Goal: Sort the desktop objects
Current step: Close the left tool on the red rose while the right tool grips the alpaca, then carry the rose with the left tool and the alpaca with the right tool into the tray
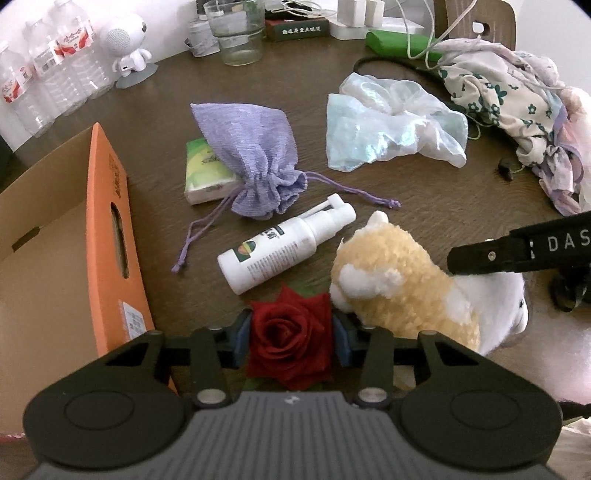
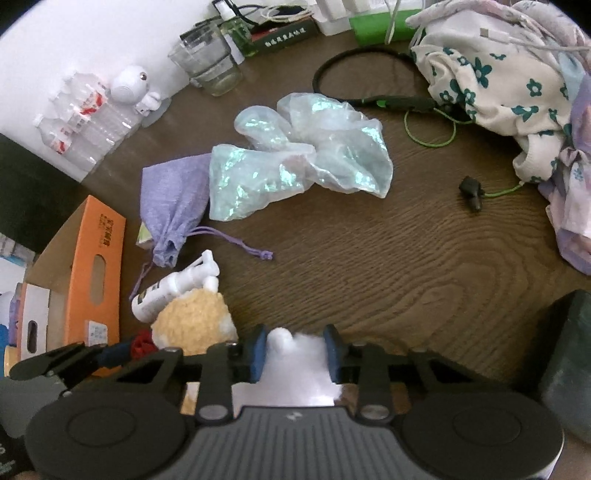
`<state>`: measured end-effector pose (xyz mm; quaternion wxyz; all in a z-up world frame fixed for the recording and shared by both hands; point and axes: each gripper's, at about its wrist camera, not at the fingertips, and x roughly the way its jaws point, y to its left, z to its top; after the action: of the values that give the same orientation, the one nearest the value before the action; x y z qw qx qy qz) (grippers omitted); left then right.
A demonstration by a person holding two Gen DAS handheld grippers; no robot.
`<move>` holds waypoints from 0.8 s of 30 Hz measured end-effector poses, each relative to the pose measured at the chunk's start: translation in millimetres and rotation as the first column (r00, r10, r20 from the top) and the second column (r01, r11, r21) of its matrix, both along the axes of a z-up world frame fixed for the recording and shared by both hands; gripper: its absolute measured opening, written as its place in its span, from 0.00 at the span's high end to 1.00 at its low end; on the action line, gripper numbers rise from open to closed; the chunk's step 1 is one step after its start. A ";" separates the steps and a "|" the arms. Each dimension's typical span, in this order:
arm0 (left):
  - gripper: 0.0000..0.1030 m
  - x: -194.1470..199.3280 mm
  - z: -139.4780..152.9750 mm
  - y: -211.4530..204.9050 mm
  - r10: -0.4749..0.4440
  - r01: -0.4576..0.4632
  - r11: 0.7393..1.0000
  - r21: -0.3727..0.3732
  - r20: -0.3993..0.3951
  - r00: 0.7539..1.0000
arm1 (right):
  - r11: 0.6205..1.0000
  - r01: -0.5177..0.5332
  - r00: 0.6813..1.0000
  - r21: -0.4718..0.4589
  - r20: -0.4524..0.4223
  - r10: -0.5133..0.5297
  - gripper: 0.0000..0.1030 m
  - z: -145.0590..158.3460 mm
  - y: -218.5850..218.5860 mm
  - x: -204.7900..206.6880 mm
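Note:
My left gripper (image 1: 291, 338) is shut on a red rose (image 1: 290, 341), held low over the brown desk. My right gripper (image 2: 295, 350) is shut on the white end of a tan-and-white plush toy (image 2: 295, 365); the plush toy also shows in the left wrist view (image 1: 406, 295), with the right gripper's finger (image 1: 480, 258) on its back. A white spray bottle (image 1: 284, 243), a purple drawstring pouch (image 1: 255, 158) and a green tissue pack (image 1: 205, 173) lie beyond the rose. An iridescent plastic bag (image 2: 295, 155) lies mid-desk.
An orange cardboard box (image 1: 110, 236) stands open at the left. Water bottles (image 1: 48, 74), a white robot figure (image 1: 127, 51) and a glass (image 1: 236, 33) line the back. Floral cloth (image 2: 517, 92), a black cable (image 2: 369, 74) and an earphone (image 2: 472, 190) lie at the right.

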<state>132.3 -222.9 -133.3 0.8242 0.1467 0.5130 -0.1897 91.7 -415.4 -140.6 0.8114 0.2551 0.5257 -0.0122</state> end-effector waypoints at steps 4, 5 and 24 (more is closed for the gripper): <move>0.58 -3.6 2.0 -0.5 -0.005 0.005 1.000 -0.007 0.003 1.000 | 1.000 0.001 0.999 -0.008 0.032 -0.001 0.74 6.7 0.3 -6.4; 0.58 -4.9 2.9 -0.6 -0.006 0.006 1.000 -0.009 0.005 1.000 | 1.000 0.000 0.999 -0.011 0.040 0.000 0.75 8.6 0.4 -7.9; 0.59 -49.1 47.5 16.7 -0.011 0.020 0.994 -0.106 0.083 0.996 | 0.998 -0.014 0.984 -0.055 0.177 0.023 0.76 61.4 10.3 -53.2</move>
<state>83.1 -206.2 -85.8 0.8499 0.1143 0.4664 -0.2172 38.5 -405.1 -79.2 0.8617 0.2286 0.4529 0.0041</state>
